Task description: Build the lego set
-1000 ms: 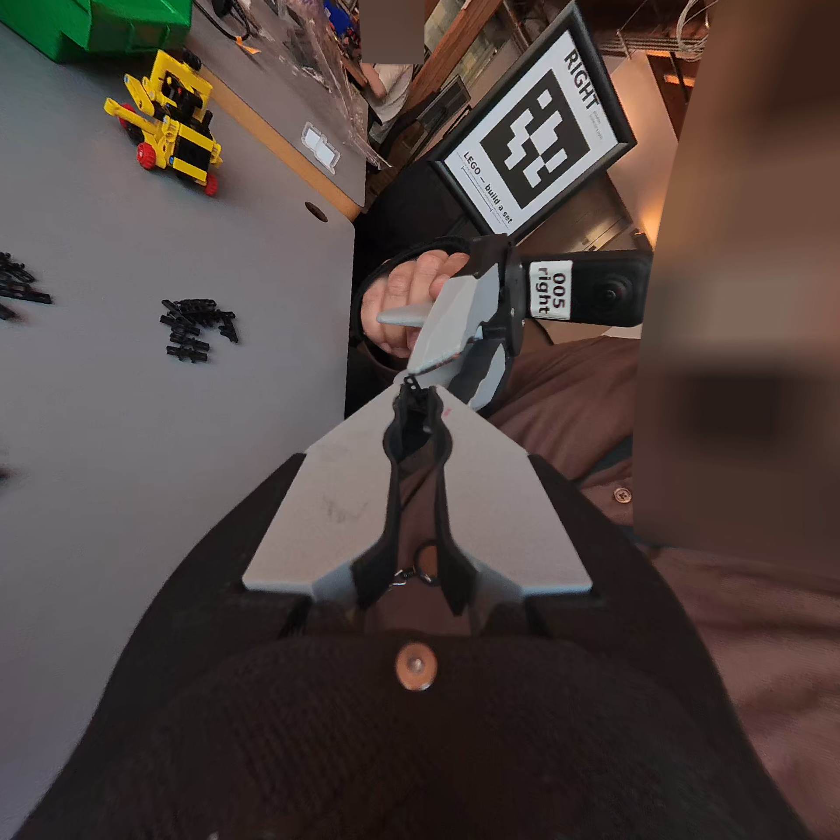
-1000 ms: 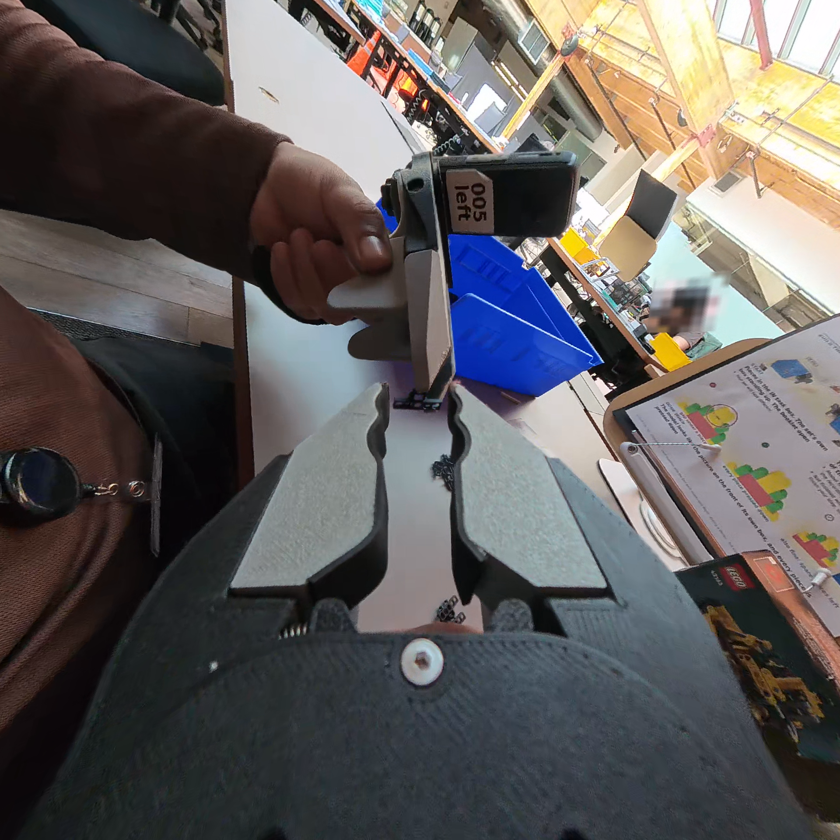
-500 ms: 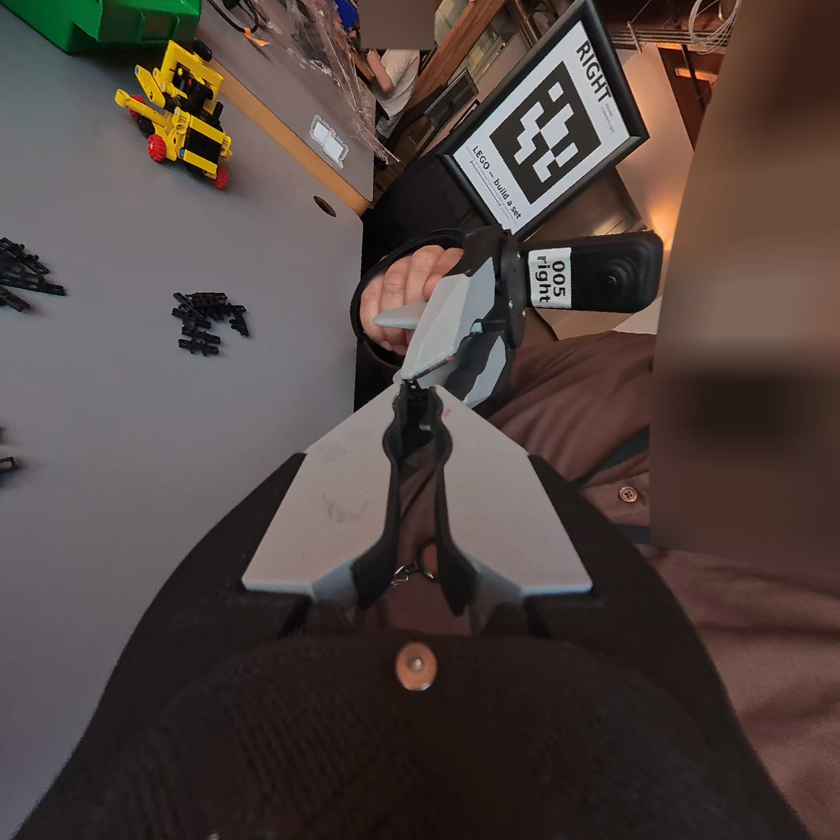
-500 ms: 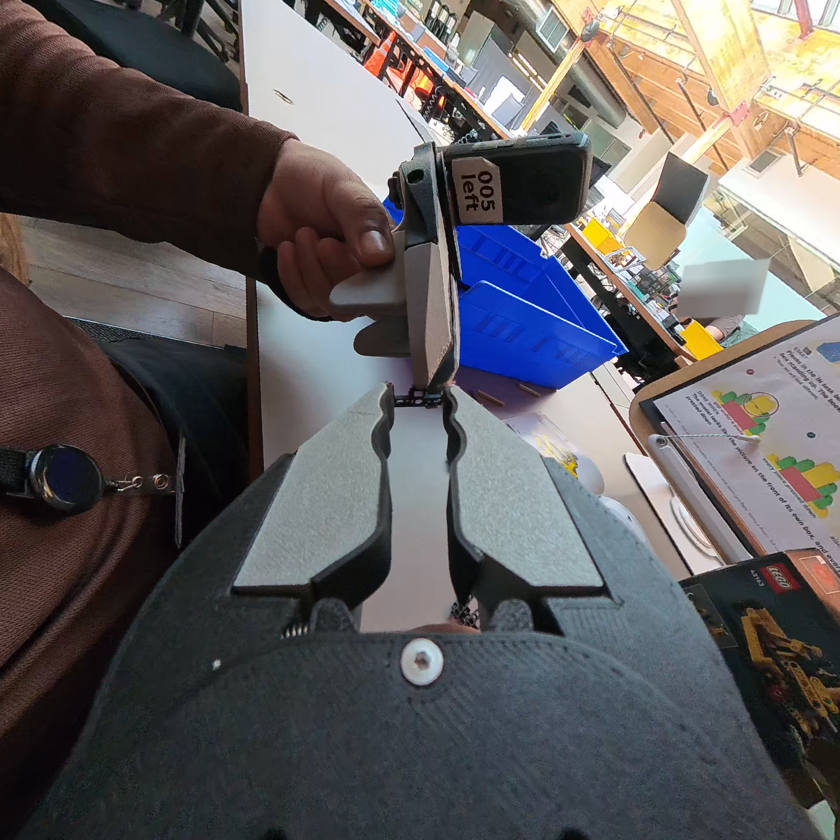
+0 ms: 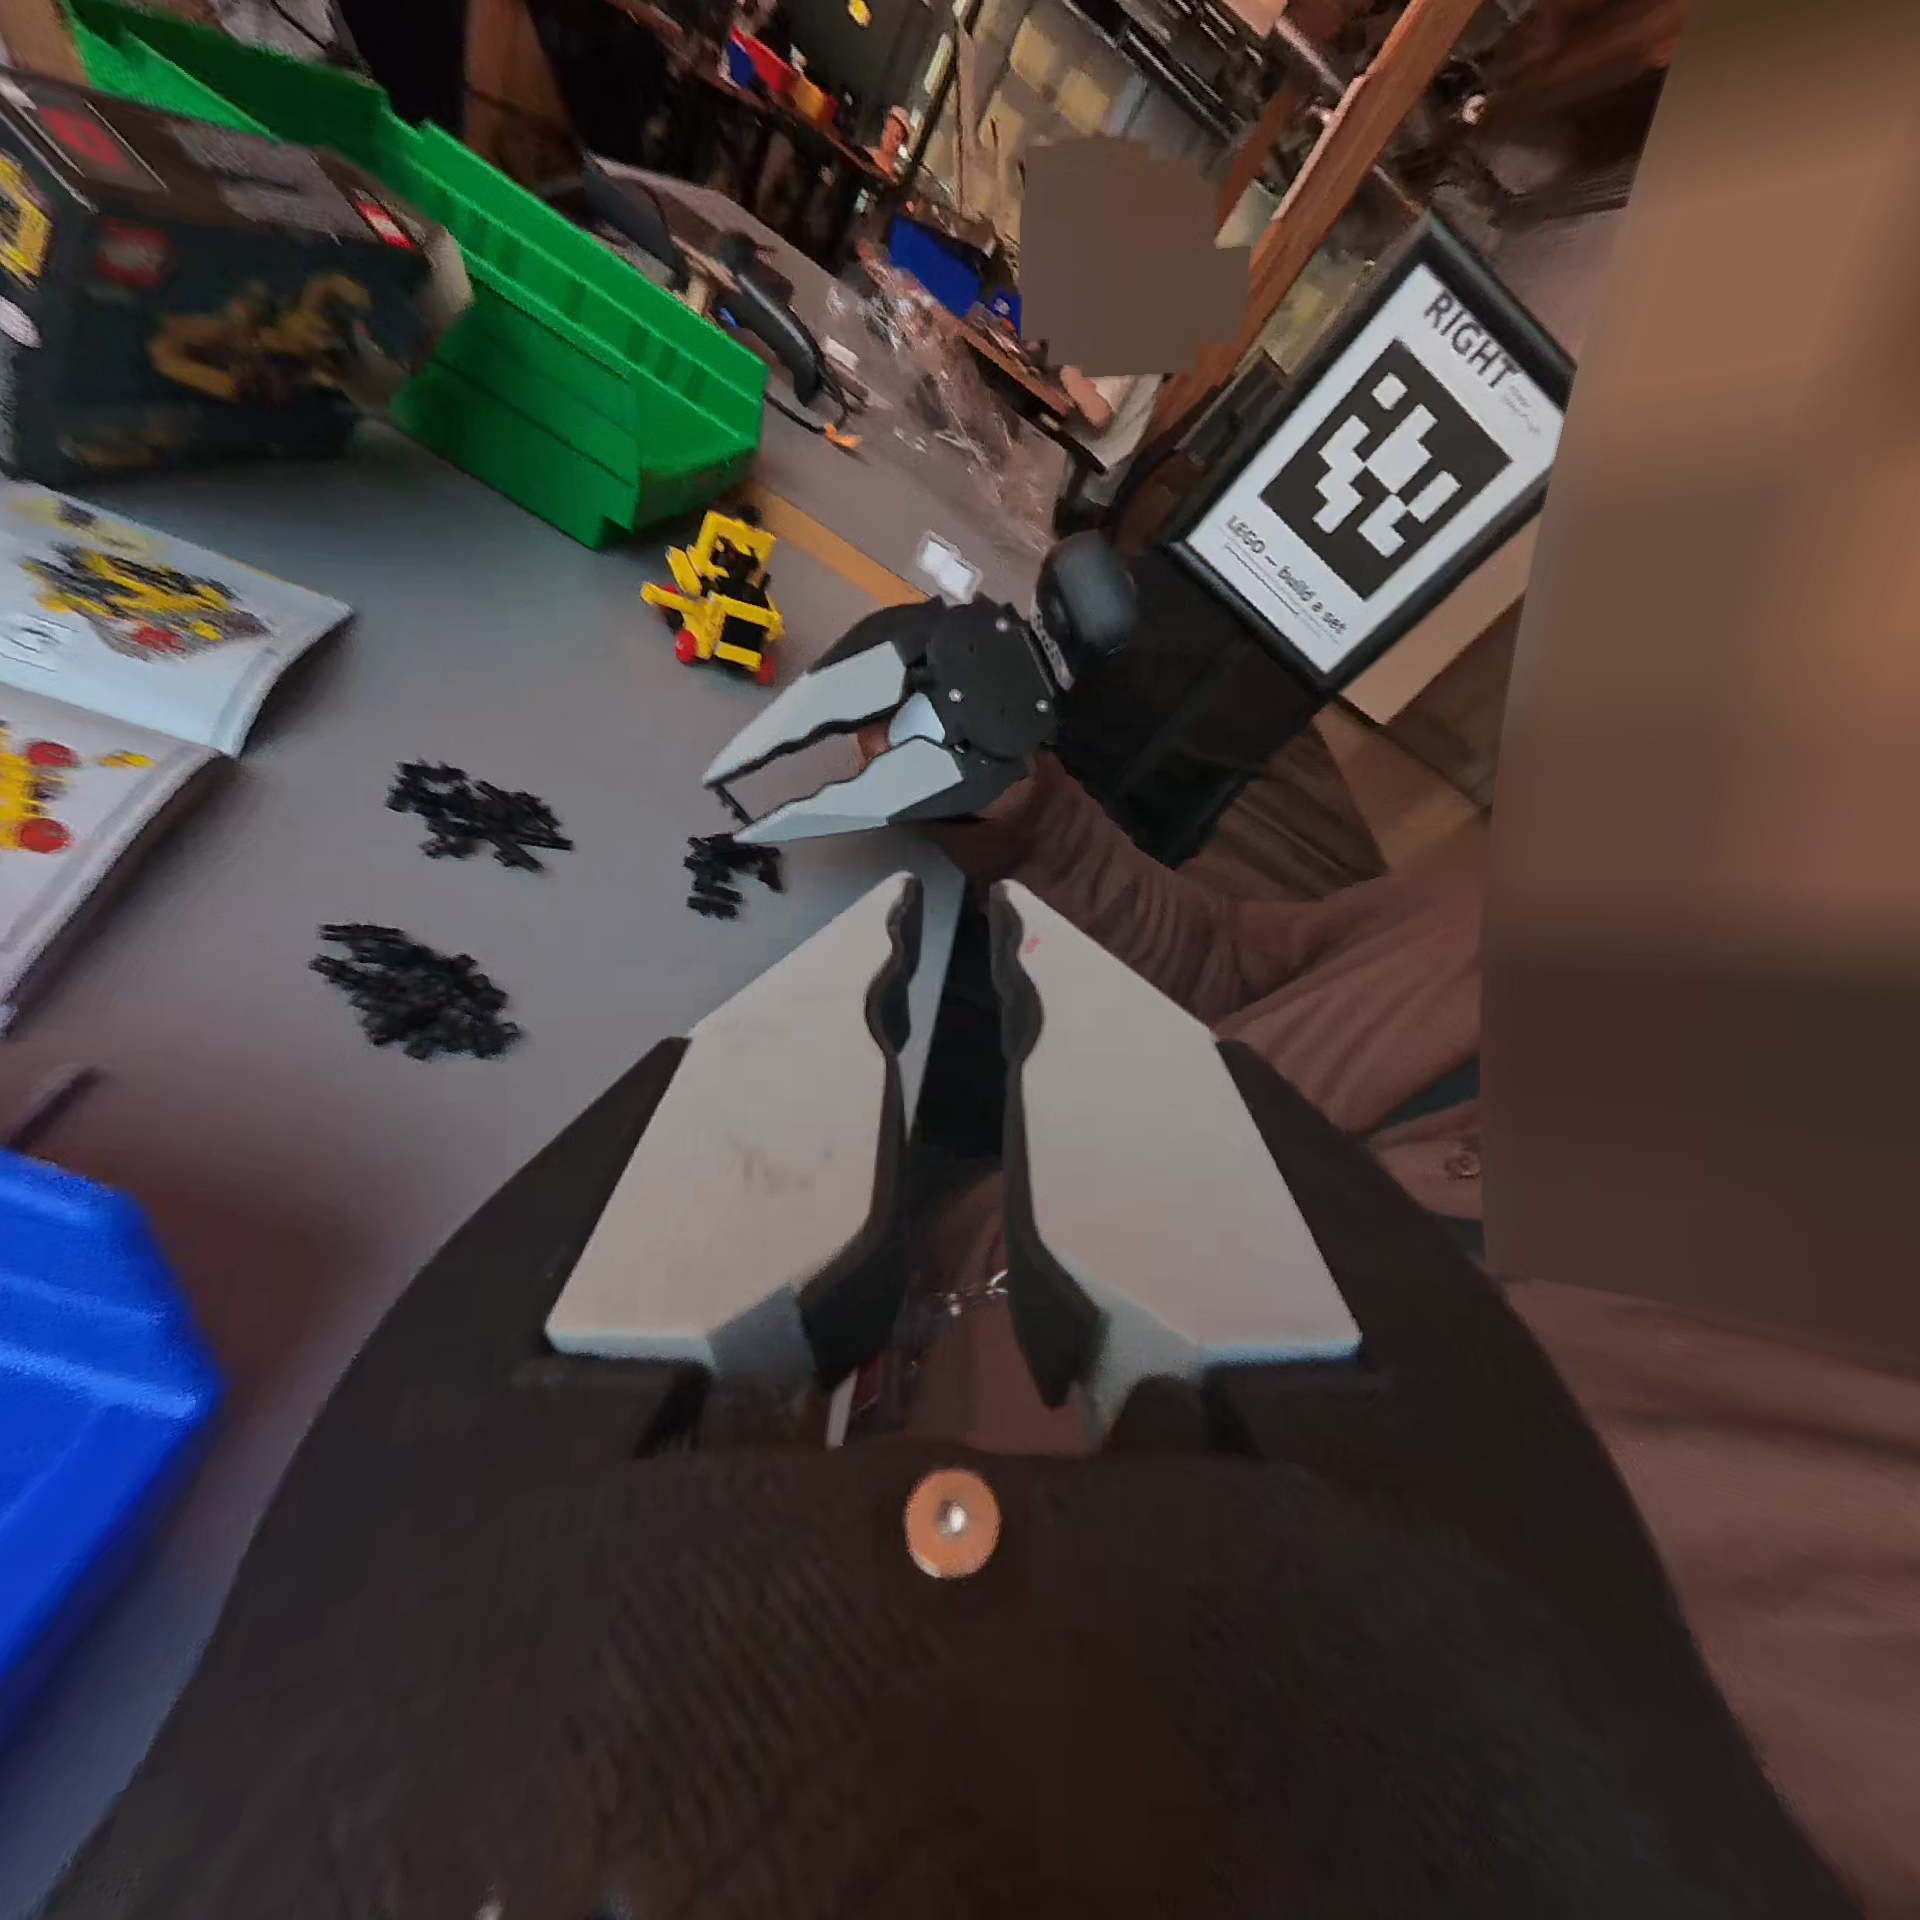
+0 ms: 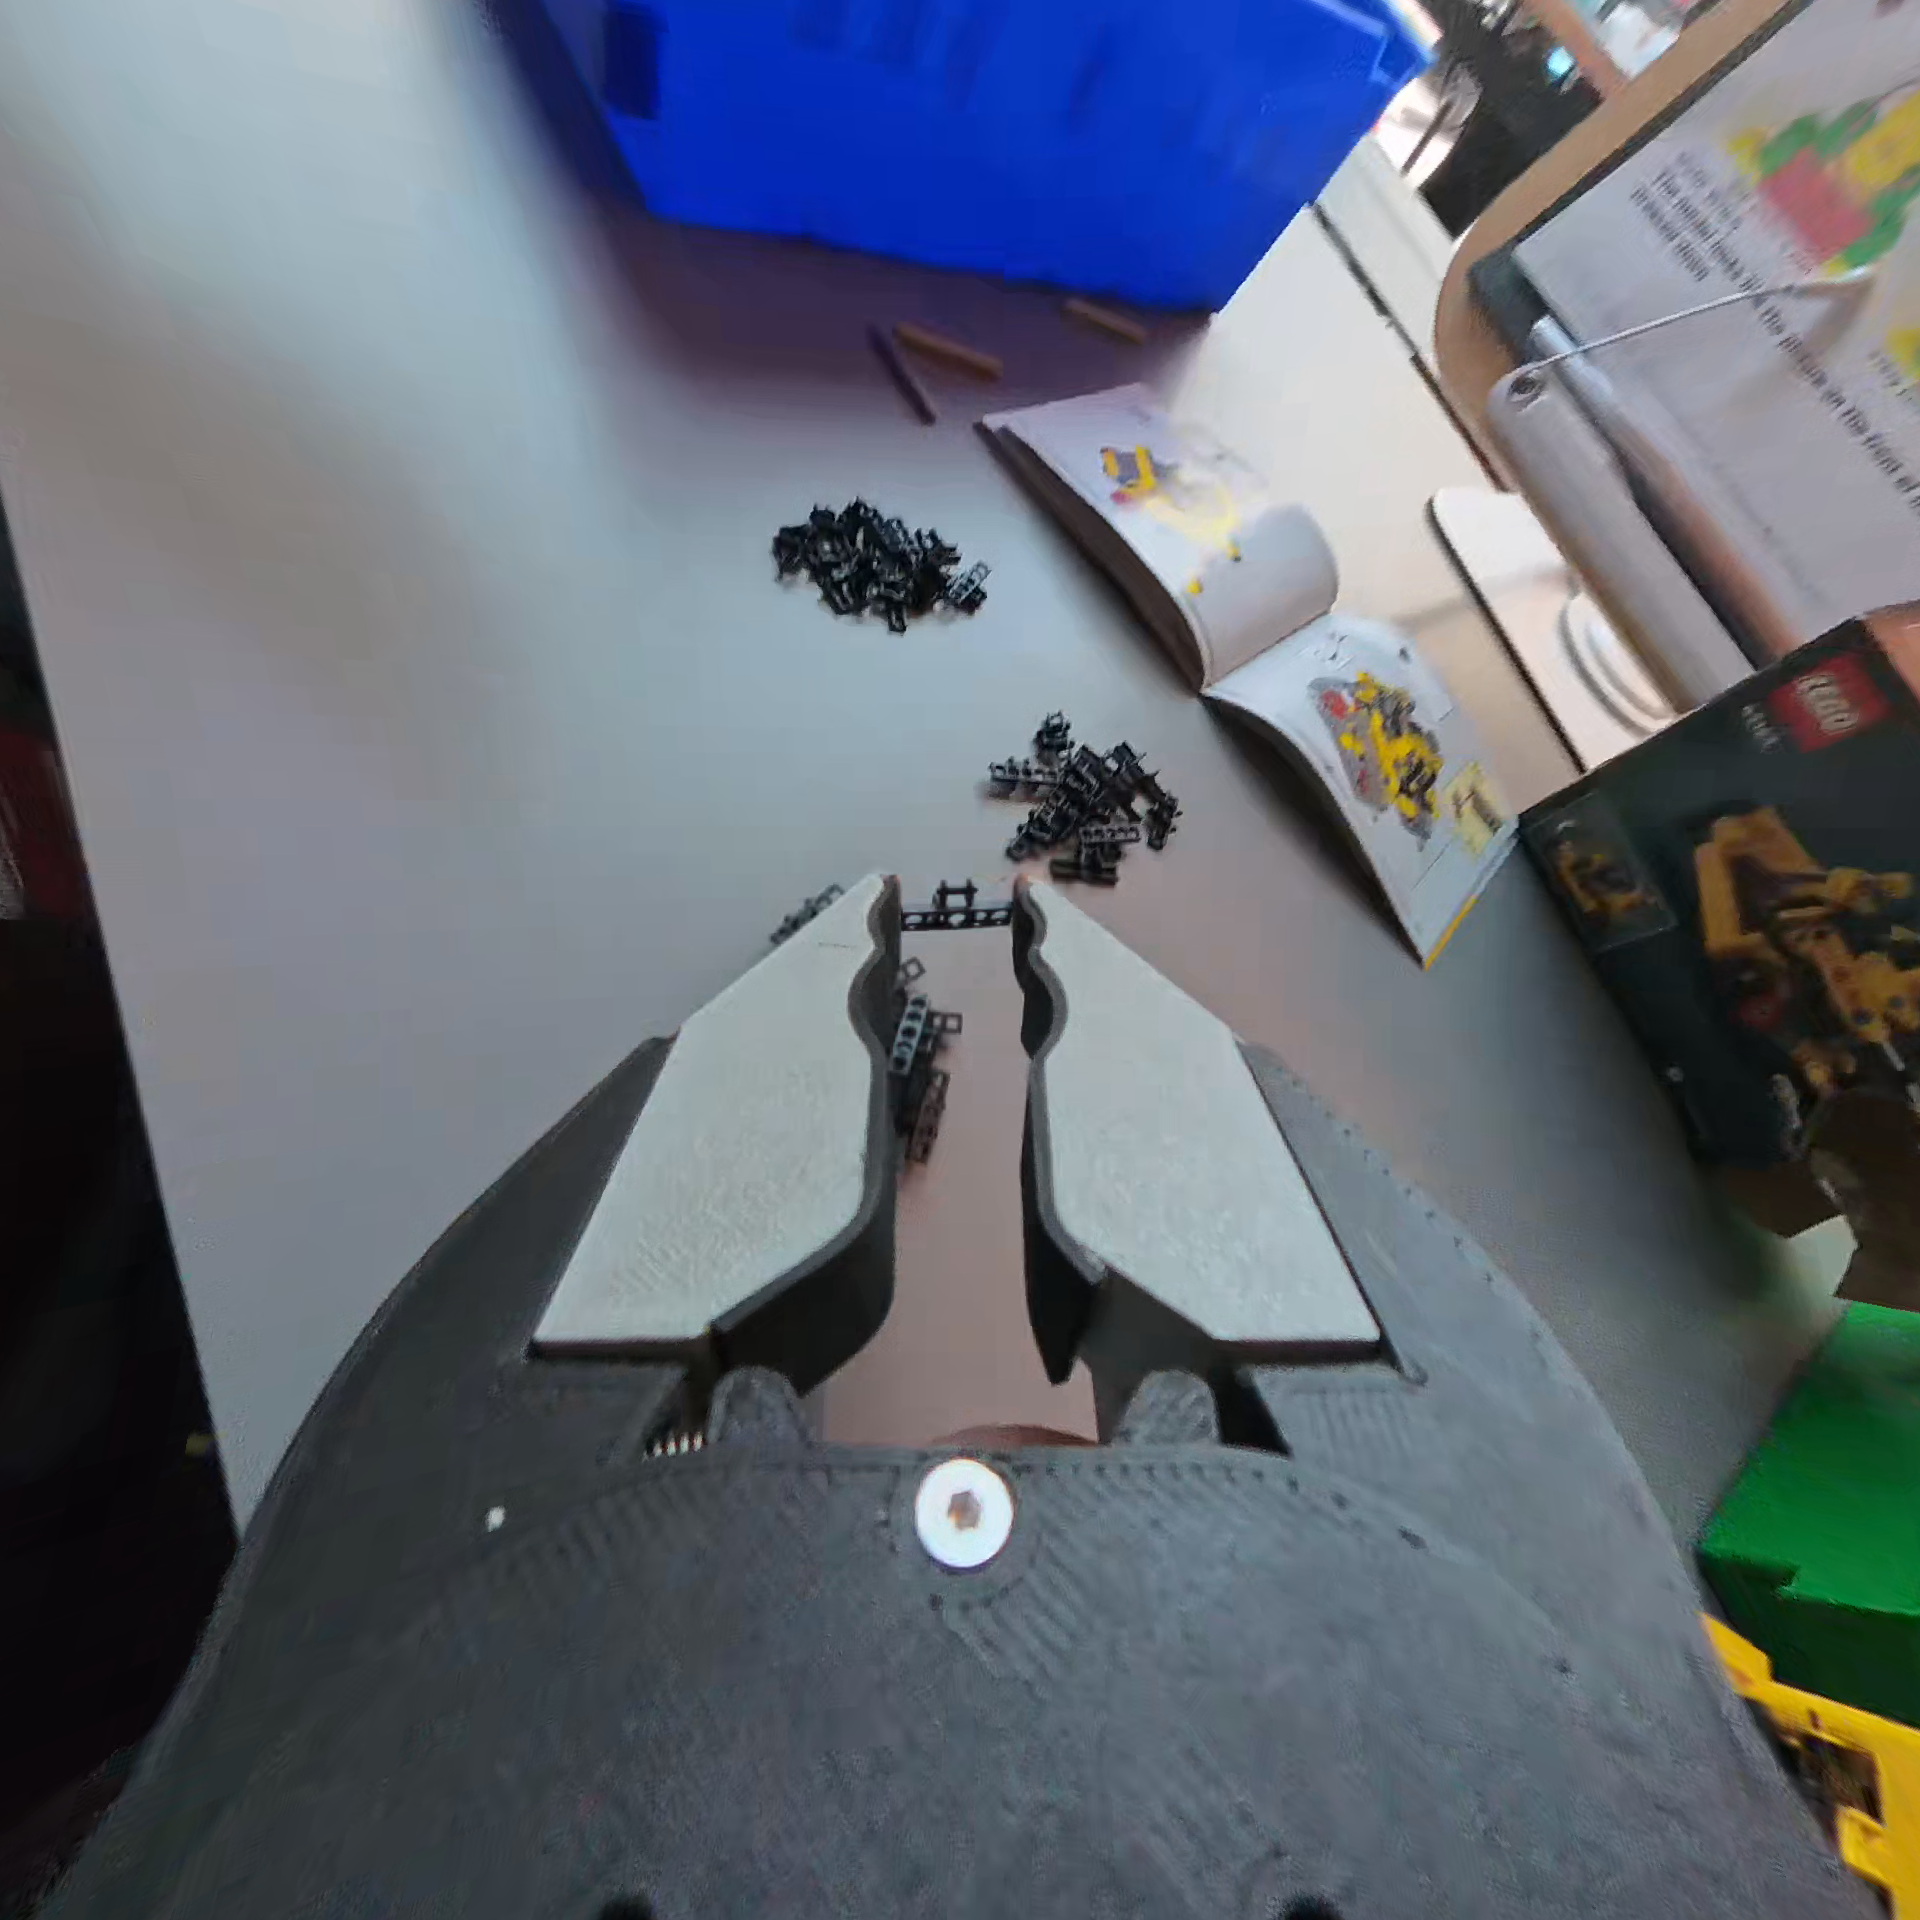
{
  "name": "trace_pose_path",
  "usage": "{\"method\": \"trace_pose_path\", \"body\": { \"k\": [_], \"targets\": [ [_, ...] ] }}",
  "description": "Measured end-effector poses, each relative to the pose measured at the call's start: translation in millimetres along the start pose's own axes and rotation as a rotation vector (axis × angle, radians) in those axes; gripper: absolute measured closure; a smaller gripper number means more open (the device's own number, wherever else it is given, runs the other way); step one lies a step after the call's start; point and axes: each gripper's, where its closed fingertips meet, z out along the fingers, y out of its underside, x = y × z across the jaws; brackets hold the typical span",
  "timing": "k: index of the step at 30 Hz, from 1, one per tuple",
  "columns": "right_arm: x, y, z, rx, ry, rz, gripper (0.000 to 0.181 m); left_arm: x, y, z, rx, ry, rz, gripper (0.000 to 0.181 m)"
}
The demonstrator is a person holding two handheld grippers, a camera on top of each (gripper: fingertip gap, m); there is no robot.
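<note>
My right gripper [image 6: 956, 896] is shut on a short black track-link strip [image 6: 956, 916] that spans its two tips, just above the grey table [image 6: 416, 623]. It also shows in the left wrist view [image 5: 732, 805], held low over a small pile of black links [image 5: 732, 868]. My left gripper [image 5: 958, 891] hovers near the table's front edge with a narrow gap between its jaws and nothing in it. More black link piles lie in both views [image 5: 473, 816] [image 5: 410, 987] [image 6: 878, 561] [image 6: 1091, 800]. A partly built yellow vehicle [image 5: 722, 613] stands further back.
An open instruction booklet [image 6: 1299, 644], the dark set box [image 6: 1766, 914], a green bin [image 5: 582, 364] and a blue bin [image 6: 987, 125] ring the work area. A framed marker sign [image 5: 1371, 468] stands at the right. Brown sticks [image 6: 945, 348] lie by the blue bin. Left tips to right tips: about 20 cm.
The two grippers were tip to tip on the black strip; they have parted. The right one now carries the strip down towards the table, and the left one is empty.
</note>
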Motion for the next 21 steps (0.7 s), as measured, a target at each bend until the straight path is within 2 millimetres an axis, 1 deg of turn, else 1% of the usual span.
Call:
{"method": "trace_pose_path", "body": {
  "k": [1,4,7,9,12,14,18,19,21],
  "targets": [
    [-1.7,5.2,0.2,-0.024,-0.018,0.0,0.163,-1.6,-4.9,-9.1,0.019,-0.036,0.02,0.172],
    [-9.4,18.6,0.4,-0.105,-0.072,0.007,0.163,-10.4,-12.0,-31.5,0.049,-0.125,0.046,0.17],
    [-14.2,25.2,1.0,-0.147,-0.09,-0.001,0.158,-21.2,-16.0,-51.7,0.065,-0.193,0.038,0.165],
    [-13.3,27.1,0.9,-0.158,-0.078,-0.011,0.157,-30.1,-22.0,-68.9,0.095,-0.266,0.048,0.165],
    [-12.5,24.1,-0.9,-0.137,-0.083,0.002,0.157,-41.2,-28.1,-94.1,0.125,-0.372,0.058,0.164],
    [-10.0,19.3,-3.5,-0.107,-0.077,0.016,0.157,-55.6,-28.6,-113.3,0.117,-0.501,0.071,0.163],
    [-5.3,5.8,-7.2,-0.026,-0.065,0.057,0.158,-96.1,-30.4,-157.3,0.062,-0.82,0.112,0.161],
    [-4.1,4.1,-6.9,-0.017,-0.061,0.064,0.158,-106.0,-31.5,-164.8,0.046,-0.87,0.109,0.16],
    [-3.5,3.1,-5.3,-0.013,-0.056,0.067,0.158,-123.4,-33.2,-169.6,-0.003,-0.898,0.09,0.157]
  ]
}}
